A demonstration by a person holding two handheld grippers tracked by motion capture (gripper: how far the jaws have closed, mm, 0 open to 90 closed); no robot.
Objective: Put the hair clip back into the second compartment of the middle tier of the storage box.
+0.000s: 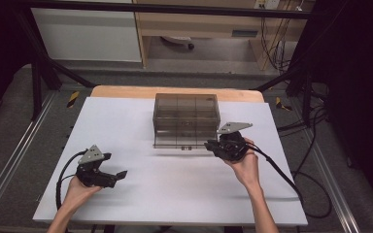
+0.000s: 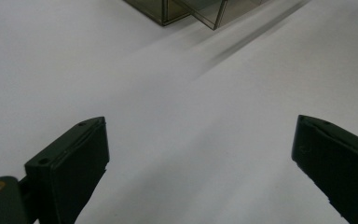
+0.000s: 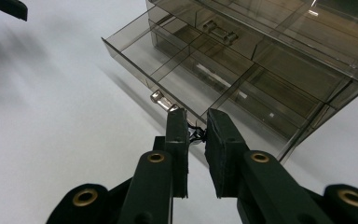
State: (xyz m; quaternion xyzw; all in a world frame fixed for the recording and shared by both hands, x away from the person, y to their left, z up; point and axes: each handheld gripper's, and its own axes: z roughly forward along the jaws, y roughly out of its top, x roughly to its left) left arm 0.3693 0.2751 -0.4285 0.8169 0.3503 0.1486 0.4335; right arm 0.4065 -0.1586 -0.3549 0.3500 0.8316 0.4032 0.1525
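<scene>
While your right gripper sits at the front edge of the bottom drawer, its jaws stand nearly shut with a narrow gap between them. They are at the drawer's right-hand knob, of which only a dark sliver is visible between the pads, so whether they truly pinch it cannot be told. That drawer is pulled partly out of the smoky clear drawer cabinet, which stands at the middle of the white table, towards its far edge.

Your left gripper hangs well apart over the near left of the table, jaws wide open and empty, as the left gripper view confirms.

Likely faults from here:
- Pulling by one off-centre knob may skew the drawer in its runners and jam it; the second knob is left free.
- The cabinet looks light and nothing steadies it, so a firm pull may drag the whole unit across the table rather than slide the drawer.
- A shallow pinch may slip off the small knob.
- Drawn too far, the drawer may leave the cabinet and tip.

Surroundings: the compartments appear empty. Nothing lies on the table between drawer and operator, so the pulling path is free. A cable trails from the right gripper over the table's right side.
</scene>
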